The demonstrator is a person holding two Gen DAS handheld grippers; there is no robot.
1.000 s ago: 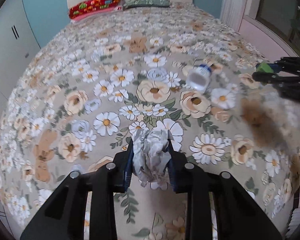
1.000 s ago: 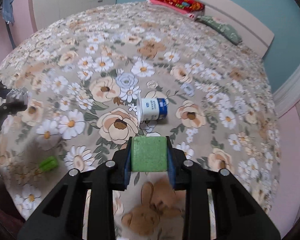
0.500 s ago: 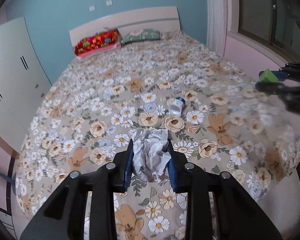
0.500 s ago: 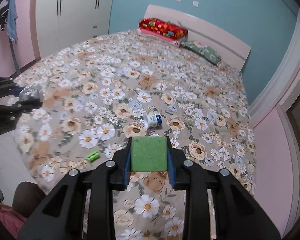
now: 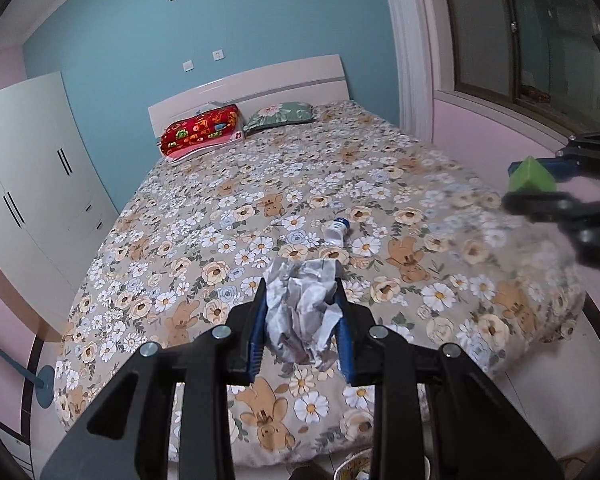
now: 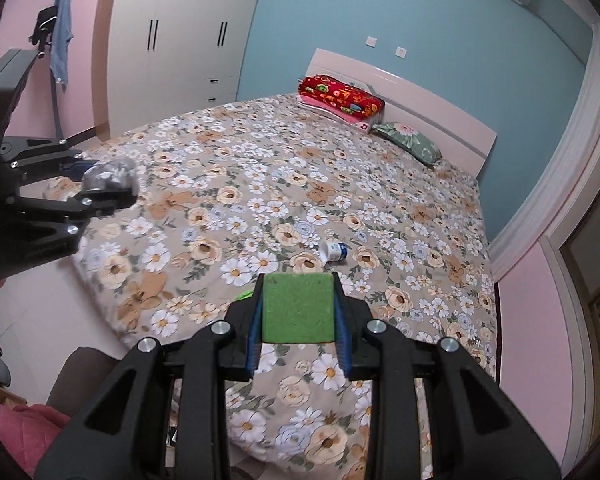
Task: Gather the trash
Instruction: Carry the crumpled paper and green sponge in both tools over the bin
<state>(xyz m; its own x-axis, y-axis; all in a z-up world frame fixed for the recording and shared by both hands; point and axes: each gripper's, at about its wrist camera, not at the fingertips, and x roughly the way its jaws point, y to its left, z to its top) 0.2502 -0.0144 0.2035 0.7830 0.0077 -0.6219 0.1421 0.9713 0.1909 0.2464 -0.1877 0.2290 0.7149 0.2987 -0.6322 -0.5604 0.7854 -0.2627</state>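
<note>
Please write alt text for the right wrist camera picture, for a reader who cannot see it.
The black right gripper is shut on a green square sponge block above the foot of a bed with a floral cover. A small white and blue cup lies on its side on the cover. At the left edge, the left gripper holds crumpled grey paper.

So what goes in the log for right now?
left gripper: shut on crumpled paper | right gripper: shut on green block | yogurt cup: lying on bed
</note>
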